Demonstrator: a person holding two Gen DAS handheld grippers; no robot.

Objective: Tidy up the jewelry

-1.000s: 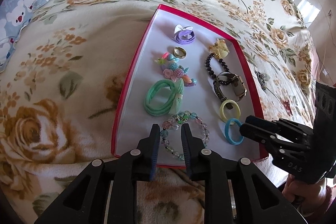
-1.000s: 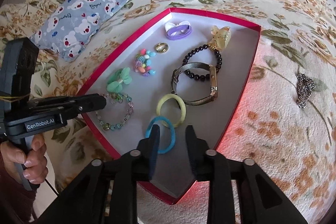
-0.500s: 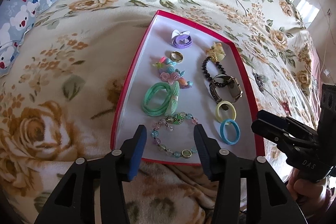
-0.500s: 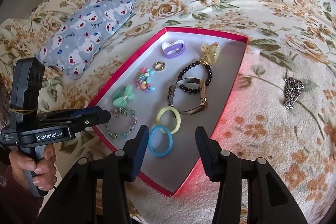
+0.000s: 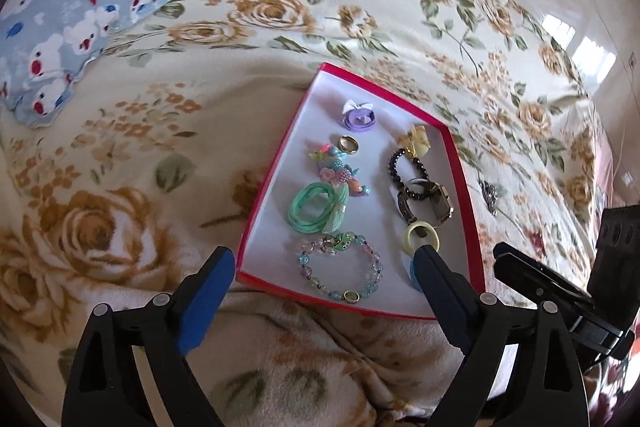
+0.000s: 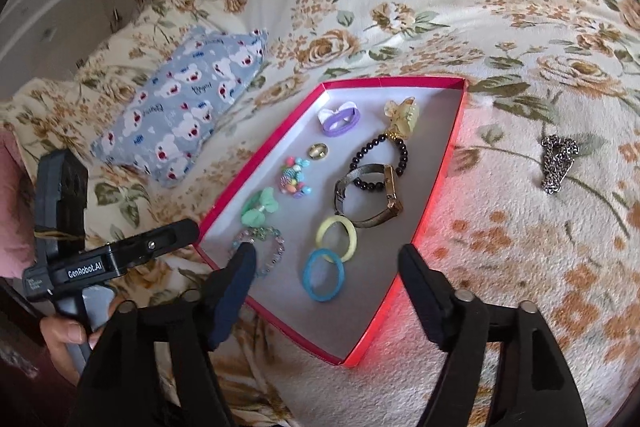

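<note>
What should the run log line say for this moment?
left gripper: opening, empty | right gripper: opening, empty | red tray: jewelry inside | silver chain: on blanket outside tray

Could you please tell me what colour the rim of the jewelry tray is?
The tray rim is bright pinkish red, clearest in the right wrist view.

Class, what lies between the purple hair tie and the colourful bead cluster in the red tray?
A gold ring lies between the purple hair tie and the bead cluster, clearest in the right wrist view.
</note>
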